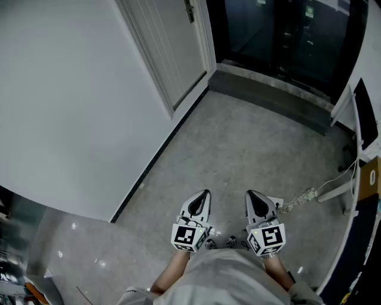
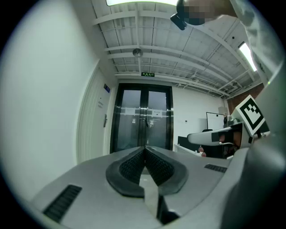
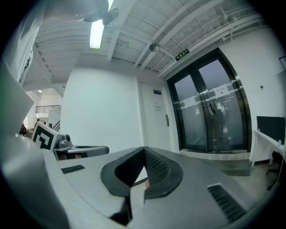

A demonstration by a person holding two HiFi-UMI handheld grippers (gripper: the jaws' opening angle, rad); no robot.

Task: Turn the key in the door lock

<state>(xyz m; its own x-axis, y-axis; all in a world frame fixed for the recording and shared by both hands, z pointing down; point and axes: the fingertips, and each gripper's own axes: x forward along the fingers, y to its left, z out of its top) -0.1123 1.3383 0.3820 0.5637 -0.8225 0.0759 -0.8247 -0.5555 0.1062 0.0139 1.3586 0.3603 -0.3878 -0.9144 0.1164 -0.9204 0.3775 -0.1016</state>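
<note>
Both tools are shut and carry nothing: the left gripper (image 1: 204, 194) has its ribbed pads pressed tip to tip in the left gripper view, and the right gripper (image 1: 250, 194) shows the same in the right gripper view; both are held close to the person's body, roughly level.

The task's target is far off; the white door (image 1: 172, 41) stands in the left wall, and its handle (image 1: 189, 11) is the only hardware that can be made out; whether a key sits in a lock there is too small to tell.

The likely troubles come from that distance and that doubt. Closed jaws would have to part before reaching a key, or they would knock it rather than take it; approached at a slant along the wall (image 1: 65, 89), a thin key could slip from the pads or be bent sideways; the glass double doors (image 2: 142, 120) ahead could be mistaken for the target. A cable (image 1: 300, 198) trails over the floor to the right, a tripping risk only if the person drifts that way.

The floor (image 1: 238, 149) is pale grey, smooth and faintly glossy; a dark skirting (image 1: 161, 155) runs along the wall; a monitor (image 1: 364, 113) stands at the right.
</note>
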